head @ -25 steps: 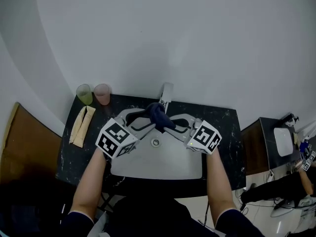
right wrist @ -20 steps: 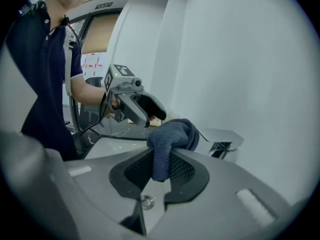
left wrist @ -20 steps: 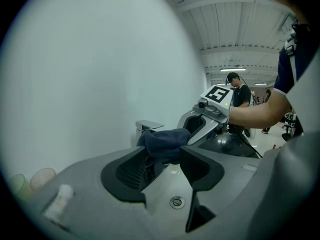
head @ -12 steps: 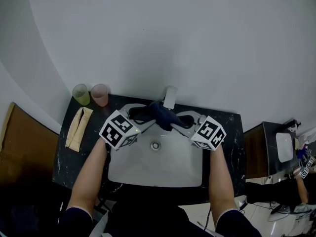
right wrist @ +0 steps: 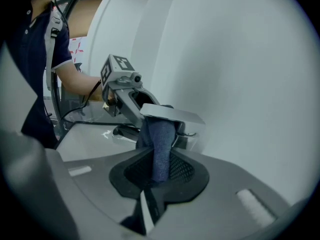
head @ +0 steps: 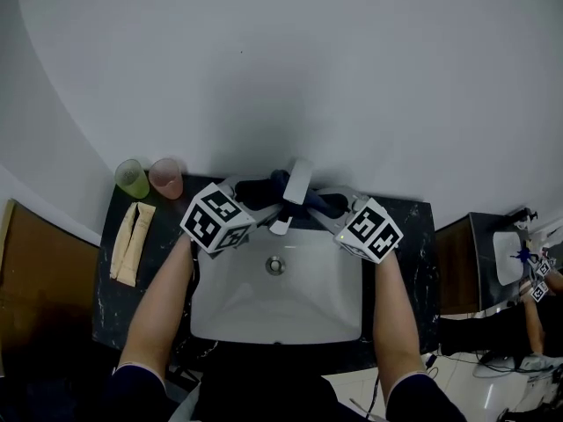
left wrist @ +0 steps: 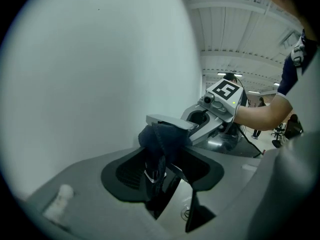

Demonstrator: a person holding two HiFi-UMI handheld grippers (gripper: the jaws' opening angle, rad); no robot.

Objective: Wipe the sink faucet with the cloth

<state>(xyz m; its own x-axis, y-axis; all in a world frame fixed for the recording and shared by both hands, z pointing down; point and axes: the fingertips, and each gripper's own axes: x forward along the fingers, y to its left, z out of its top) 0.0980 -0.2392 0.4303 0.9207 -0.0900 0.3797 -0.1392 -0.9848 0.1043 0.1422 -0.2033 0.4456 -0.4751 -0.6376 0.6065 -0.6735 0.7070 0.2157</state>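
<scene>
While left gripper and right gripper clench the cloth round the faucet, cups stand aside.

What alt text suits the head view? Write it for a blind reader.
Seen from above, the left gripper and right gripper each grip one end of a dark blue cloth looped around the faucet at the back of a white sink. A green cup, a pink cup and a folded beige towel sit on the dark counter at left.
</scene>
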